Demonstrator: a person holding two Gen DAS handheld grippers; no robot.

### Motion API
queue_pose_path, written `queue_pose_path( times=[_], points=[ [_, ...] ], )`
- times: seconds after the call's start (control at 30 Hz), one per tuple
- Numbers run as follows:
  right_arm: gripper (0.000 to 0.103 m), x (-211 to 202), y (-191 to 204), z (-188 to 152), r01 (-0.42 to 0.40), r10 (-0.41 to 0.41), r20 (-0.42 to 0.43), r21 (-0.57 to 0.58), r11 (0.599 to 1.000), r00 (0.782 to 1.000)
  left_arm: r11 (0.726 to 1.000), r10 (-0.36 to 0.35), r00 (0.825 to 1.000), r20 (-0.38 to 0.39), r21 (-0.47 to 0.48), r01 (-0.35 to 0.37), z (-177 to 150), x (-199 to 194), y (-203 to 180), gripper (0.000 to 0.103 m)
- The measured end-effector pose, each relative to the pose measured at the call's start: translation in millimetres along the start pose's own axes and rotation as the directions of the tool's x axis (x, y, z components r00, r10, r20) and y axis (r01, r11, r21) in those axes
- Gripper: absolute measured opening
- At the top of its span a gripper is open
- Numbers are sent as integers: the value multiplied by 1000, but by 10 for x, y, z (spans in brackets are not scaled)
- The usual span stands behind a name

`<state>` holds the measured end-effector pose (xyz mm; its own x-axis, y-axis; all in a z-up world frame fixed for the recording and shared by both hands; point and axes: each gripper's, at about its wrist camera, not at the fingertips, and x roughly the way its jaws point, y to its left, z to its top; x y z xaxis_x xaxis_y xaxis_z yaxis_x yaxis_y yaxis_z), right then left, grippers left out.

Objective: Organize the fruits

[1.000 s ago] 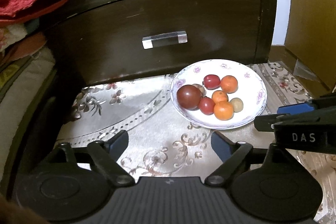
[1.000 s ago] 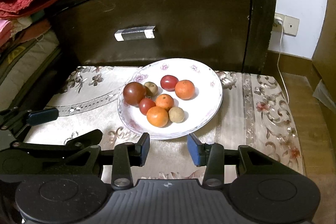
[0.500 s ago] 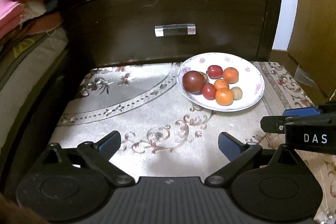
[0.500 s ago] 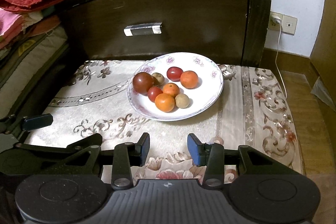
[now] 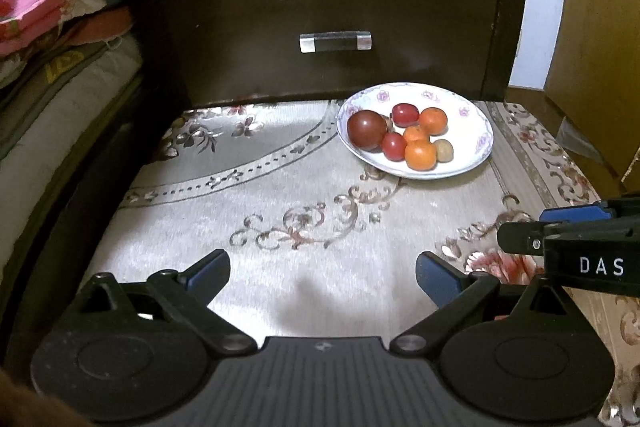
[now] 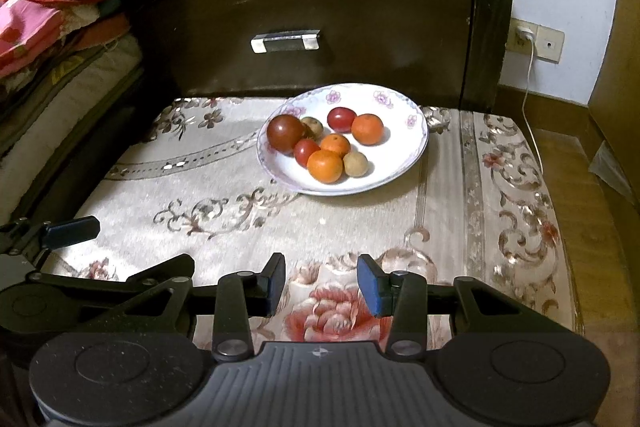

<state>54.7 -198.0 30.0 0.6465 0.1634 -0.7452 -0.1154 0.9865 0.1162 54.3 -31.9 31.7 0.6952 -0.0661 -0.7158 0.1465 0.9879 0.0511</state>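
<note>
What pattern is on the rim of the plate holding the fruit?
Small pink-purple flowers on the white plate rim, clearest in the right wrist view.

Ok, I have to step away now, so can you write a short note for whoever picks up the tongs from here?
Left tongs: jaws have just been opening, now wide, nothing between them.
Right tongs: narrower gap, also empty.
Both hang over the patterned cloth, short of the plate.
On the plate: a large dark tomato, two small red ones, three oranges, two brownish fruits.
Done: nothing visibly moved off the plate.
Left: all the sorting.
</note>
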Motion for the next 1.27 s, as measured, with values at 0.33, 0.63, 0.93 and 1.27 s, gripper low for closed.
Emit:
queue_pose_path(
  times=[0.33,0.63,0.93,1.27],
  points=[
    [38,-220,144,-280,-31,30,-24,-24,999,999,1000,17,1000,-24,18,-17,-277,-188,-6,103],
    [43,-382,198,-404,-13,13,5,-24,1000,1000,1000,15,1000,-10,5,-15,-364,-357,14,103],
    [43,-398,257,-513,-6,5,-23,-42,999,1000,999,33,999,-7,-3,-33,-434,-436,65,103],
    [44,-410,269,-554,-10,9,-27,-38,999,1000,999,40,999,-2,-7,-40,-466,-484,79,103]
  ],
)
